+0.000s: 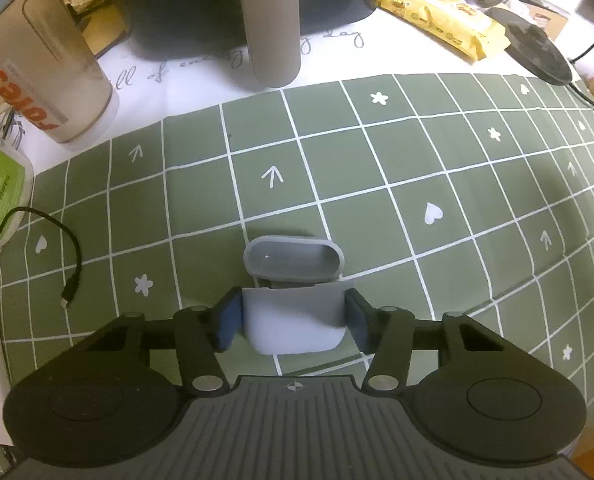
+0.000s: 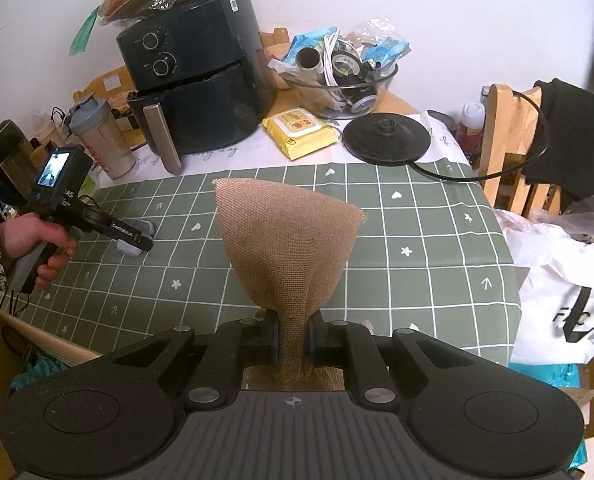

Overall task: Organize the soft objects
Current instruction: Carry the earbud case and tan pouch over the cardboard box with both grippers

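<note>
A soft grey silicone earbud case (image 1: 293,316) with its lid flipped open sits between the pads of my left gripper (image 1: 293,320), which is shut on its body just above the green checked tablecloth (image 1: 417,168). In the right wrist view the left gripper (image 2: 135,236) shows at the table's left side with the grey case (image 2: 131,249) in it. My right gripper (image 2: 293,340) is shut on the neck of a brown burlap pouch (image 2: 289,236), held up above the table.
A black air fryer (image 2: 193,80), a shaker bottle (image 2: 101,136), a yellow wipes pack (image 2: 299,132), a black kettle base (image 2: 387,138) and a glass bowl of clutter (image 2: 341,80) stand at the back. A cardboard box (image 2: 1,344) is at the front left, bags (image 2: 569,280) at the right.
</note>
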Demonstrator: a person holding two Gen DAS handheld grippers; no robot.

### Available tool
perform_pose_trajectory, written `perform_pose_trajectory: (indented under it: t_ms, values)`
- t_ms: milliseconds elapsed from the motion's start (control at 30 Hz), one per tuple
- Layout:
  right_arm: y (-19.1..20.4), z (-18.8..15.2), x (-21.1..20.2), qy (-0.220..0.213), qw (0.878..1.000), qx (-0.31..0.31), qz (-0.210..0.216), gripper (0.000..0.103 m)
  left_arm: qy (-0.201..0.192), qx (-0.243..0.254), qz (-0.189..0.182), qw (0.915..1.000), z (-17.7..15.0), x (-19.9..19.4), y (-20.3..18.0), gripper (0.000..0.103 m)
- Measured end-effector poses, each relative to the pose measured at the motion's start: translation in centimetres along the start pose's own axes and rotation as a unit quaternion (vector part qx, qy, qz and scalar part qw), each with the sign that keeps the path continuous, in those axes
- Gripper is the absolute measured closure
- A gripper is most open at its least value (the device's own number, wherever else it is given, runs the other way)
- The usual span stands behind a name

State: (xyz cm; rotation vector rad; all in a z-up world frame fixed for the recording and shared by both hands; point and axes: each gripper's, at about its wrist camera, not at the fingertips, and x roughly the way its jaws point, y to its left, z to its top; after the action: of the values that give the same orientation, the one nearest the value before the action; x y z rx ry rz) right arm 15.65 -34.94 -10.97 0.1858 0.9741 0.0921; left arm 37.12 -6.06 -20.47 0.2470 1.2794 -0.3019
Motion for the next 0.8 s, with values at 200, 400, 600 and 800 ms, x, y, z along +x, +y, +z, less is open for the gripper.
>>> perform_pose_trajectory:
  t_ms: [200, 400, 600, 800]
  values:
    - [0.2, -0.1, 0.3, 0.004, 1.0, 0.001, -0.001, 0.088, -0.018, -0.005, -0.015, 0.9997, -0.3, -0.8, 0.5, 0.054]
    - [0.4, 0.4, 0.4, 0.001, 1.0, 0.0, 0.0, 0.088, -0.045, -0.005, -0.026, 0.9987, -0.4, -2.6, 0.8, 0.054]
    - [1.2, 1.2, 0.6, -0.003, 1.0, -0.007, -0.002, 0.088, -0.067, -0.008, -0.035, 0.9971, -0.7, -4.6, 1.2, 0.054]
    - [2.1, 2.1, 1.0, -0.006, 1.0, -0.019, 0.005, 0.088, -0.09, -0.012, -0.045, 0.9948, -1.4, -7.0, 1.7, 0.054]
